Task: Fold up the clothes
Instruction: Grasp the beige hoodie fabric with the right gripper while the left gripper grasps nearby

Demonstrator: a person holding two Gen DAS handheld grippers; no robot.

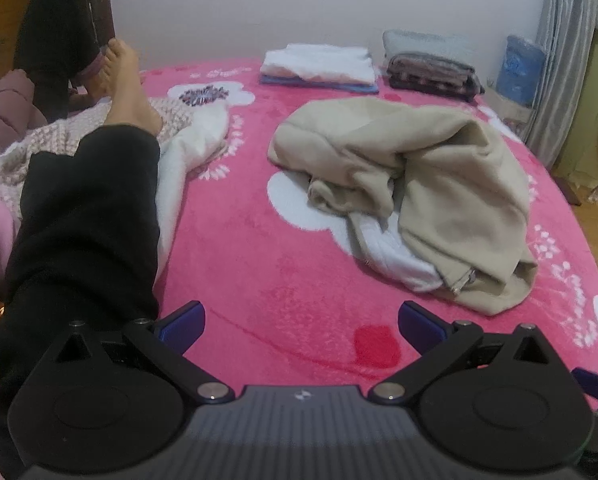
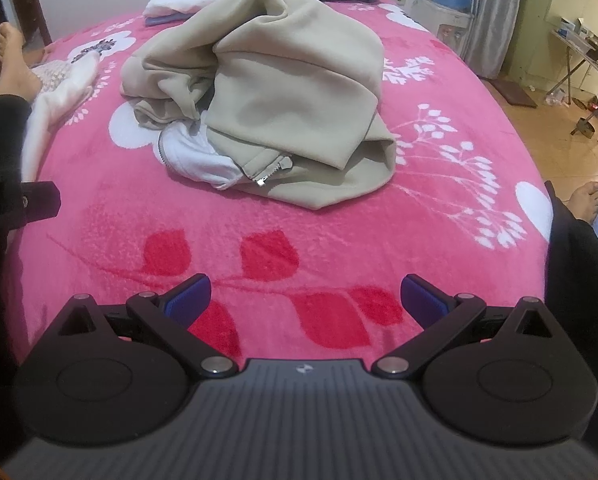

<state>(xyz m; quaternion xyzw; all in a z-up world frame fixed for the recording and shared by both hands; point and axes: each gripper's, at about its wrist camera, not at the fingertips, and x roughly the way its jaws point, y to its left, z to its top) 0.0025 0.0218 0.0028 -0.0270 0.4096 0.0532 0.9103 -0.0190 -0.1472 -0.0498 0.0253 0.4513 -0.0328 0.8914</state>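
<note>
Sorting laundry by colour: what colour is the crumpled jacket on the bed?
Beige, with a white lining; the jacket shows best in the right wrist view.

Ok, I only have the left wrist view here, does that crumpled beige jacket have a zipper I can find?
Observer: Yes. In the right wrist view the beige jacket shows a metal zipper pull at its near edge, beside the white lining.
Operator: Anything off the bed on the right?
Observer: A folding table stands on the tiled floor.
Operator: Is the right gripper holding anything?
Observer: No, the right gripper is open over the pink blanket, short of the jacket.
</note>
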